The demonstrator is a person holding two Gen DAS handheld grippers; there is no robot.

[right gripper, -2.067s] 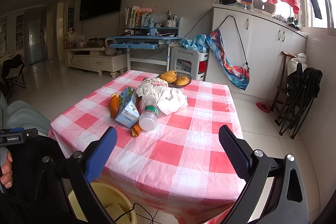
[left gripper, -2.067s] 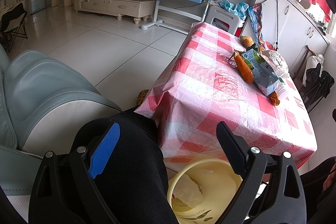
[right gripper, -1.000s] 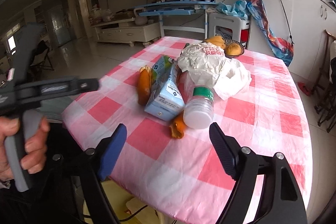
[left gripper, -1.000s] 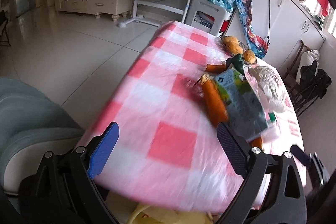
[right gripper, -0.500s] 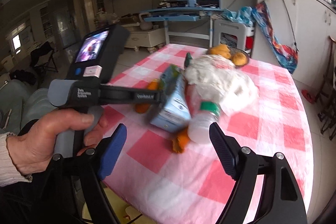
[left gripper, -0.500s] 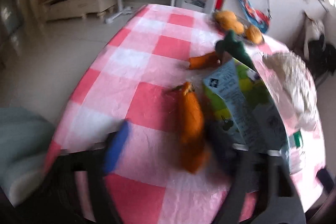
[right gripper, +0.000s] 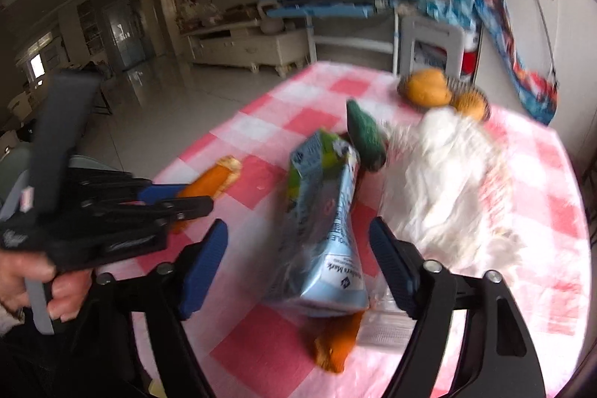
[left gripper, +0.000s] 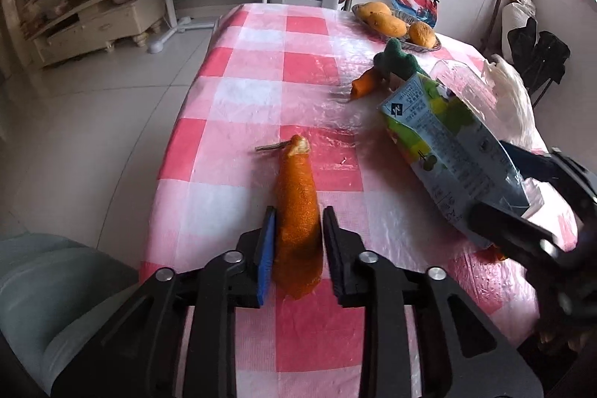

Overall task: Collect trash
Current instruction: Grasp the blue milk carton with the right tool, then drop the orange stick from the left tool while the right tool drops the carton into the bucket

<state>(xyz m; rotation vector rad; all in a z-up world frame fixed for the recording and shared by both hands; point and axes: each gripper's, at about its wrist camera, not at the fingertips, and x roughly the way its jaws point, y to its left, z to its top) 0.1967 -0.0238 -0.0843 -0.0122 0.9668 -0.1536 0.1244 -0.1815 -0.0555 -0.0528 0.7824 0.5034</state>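
My left tool point(left gripper: 298, 234) is closing around the orange peel point(left gripper: 297, 211) on the tabletop point(left gripper: 261, 92). My right tool point(right gripper: 298, 267), still released, is closing either side of the carton point(right gripper: 328, 222), seemingly not touching through the blur.

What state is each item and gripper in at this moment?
Left gripper: jaws closing around orange peel.
Right gripper: jaws closing, carton between, untouched.
Carton: lying down, crumpled.
Fruit dish: holds fruit.
White bag: crumpled.
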